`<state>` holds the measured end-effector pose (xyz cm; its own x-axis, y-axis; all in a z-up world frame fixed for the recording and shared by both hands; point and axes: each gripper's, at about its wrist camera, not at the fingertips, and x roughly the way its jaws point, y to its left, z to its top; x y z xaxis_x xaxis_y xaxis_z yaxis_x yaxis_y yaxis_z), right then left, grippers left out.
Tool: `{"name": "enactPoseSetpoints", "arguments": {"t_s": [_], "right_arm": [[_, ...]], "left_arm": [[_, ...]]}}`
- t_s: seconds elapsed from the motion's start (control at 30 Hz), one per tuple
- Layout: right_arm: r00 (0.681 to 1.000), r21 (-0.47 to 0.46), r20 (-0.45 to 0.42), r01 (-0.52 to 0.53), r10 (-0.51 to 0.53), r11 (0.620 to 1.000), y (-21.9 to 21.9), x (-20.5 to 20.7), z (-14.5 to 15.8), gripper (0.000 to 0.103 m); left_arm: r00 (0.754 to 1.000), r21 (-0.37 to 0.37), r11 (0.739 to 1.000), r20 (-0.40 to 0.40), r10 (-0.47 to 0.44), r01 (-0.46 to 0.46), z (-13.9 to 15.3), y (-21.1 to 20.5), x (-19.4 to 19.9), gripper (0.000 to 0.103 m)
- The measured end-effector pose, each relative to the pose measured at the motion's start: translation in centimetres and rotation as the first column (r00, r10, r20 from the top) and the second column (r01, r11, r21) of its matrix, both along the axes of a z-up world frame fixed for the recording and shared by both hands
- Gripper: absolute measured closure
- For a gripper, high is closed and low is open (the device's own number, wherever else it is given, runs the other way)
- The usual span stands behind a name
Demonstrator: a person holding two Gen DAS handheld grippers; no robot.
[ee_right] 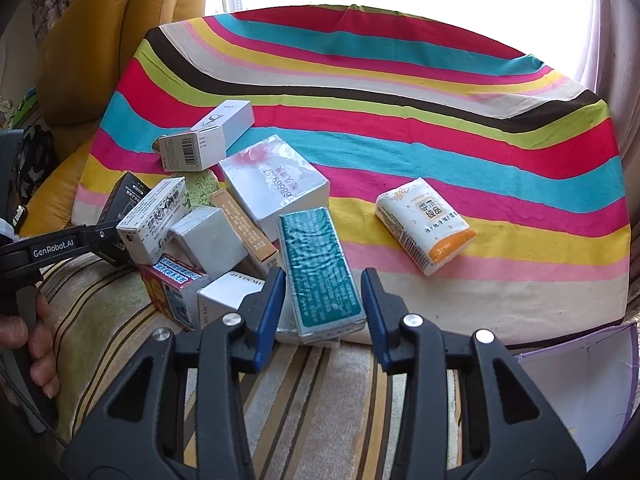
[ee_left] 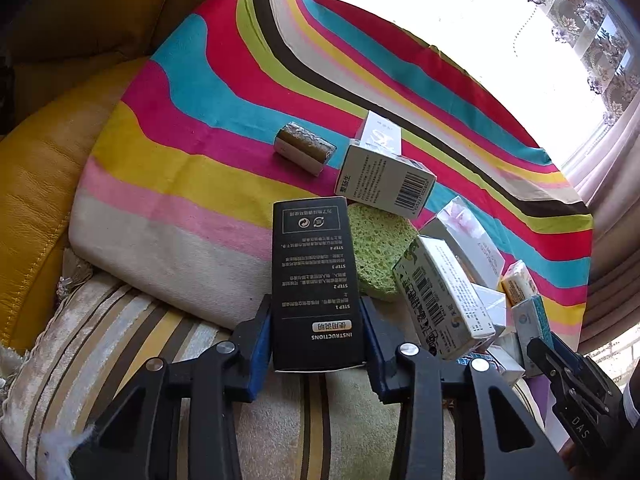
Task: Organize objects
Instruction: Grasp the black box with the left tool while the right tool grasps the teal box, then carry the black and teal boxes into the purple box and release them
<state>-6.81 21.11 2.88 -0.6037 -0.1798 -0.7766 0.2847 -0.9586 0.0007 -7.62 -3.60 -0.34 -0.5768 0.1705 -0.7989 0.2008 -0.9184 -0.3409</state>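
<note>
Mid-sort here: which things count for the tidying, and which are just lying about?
Job: black box, teal tissue pack, white tissue pack, green sponge, barcode box.
Lying about: striped cloth, yellow sofa, curtain.

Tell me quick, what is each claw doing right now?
Left claw: closed on the black box.
Right claw: closed on the teal packet.
</note>
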Motion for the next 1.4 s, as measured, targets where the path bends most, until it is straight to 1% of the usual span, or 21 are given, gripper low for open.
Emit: {"name": "enactPoseSetpoints", "arguments": {"t_s": [0.07, 0.23, 0.33, 0.4, 0.5, 0.6, 0.73, 0.9, 1.0, 1.07, 1.13, 1.27, 1.4], "right_arm": [[1.0, -0.002, -0.009, -0.003, 0.003, 1.0, 0.0, 0.2, 0.1, 0.065], [0.999, -0.017, -0.036, -0.004, 0.003, 1.0, 0.1, 1.1, 0.5, 0.065], [0.999, -0.029, -0.043, 0.004, -0.006, 1.0, 0.5, 1.7, 0.7, 0.066], [0.999, -0.04, -0.05, 0.014, -0.016, 0.999, 0.9, 2.1, 0.9, 0.066], [0.998, -0.056, -0.055, 0.032, -0.035, 0.998, 1.6, 2.9, 1.1, 0.066], [0.997, -0.07, -0.059, 0.05, -0.054, 0.996, 2.4, 3.7, 1.3, 0.066], [0.994, -0.094, -0.064, 0.081, -0.088, 0.992, 3.9, 4.9, 1.6, 0.066], [0.989, -0.124, -0.066, 0.123, -0.132, 0.985, 6.3, 6.5, 2.0, 0.066], [0.984, -0.141, -0.063, 0.155, -0.165, 0.978, 7.9, 7.5, 2.0, 0.066], [0.98, -0.153, -0.056, 0.181, -0.191, 0.972, 9.1, 8.1, 1.9, 0.066], [0.975, -0.165, -0.047, 0.209, -0.219, 0.964, 10.3, 8.6, 1.8, 0.066], [0.963, -0.182, -0.038, 0.255, -0.266, 0.95, 12.5, 10.0, 1.6, 0.066], [0.948, -0.202, -0.02, 0.306, -0.316, 0.93, 15.1, 11.2, 1.2, 0.066]], "left_arm": [[1.0, -0.001, 1.0, -0.016, 0.009, -0.009, 0.2, -0.1, 0.3, 0.062], [0.996, -0.016, 1.0, -0.088, 0.022, -0.023, 1.5, 0.1, 1.7, 0.062], [0.99, -0.019, 0.999, -0.14, 0.029, -0.032, 2.4, 0.2, 2.8, 0.062], [0.984, -0.025, 0.999, -0.178, 0.019, -0.023, 3.0, 0.6, 3.4, 0.062], [0.973, -0.042, 0.999, -0.231, -0.017, 0.007, 3.9, 1.7, 4.4, 0.062], [0.962, -0.062, 0.997, -0.267, -0.063, 0.048, 4.7, 3.1, 5.1, 0.062], [0.945, -0.094, 0.99, -0.302, -0.127, 0.103, 5.6, 5.1, 5.8, 0.062], [0.919, -0.141, 0.973, -0.328, -0.22, 0.183, 6.4, 8.0, 6.6, 0.062], [0.9, -0.154, 0.956, -0.327, -0.289, 0.251, 6.6, 10.0, 6.8, 0.062], [0.879, -0.163, 0.938, -0.329, -0.345, 0.307, 6.7, 11.7, 7.0, 0.062], [0.857, -0.166, 0.916, -0.323, -0.402, 0.366, 6.7, 13.3, 7.1, 0.062], [0.814, -0.174, 0.863, -0.289, -0.505, 0.474, 6.4, 16.7, 7.1, 0.062], [0.77, -0.18, 0.816, -0.271, -0.577, 0.549, 6.4, 19.9, 7.4, 0.062]]}}
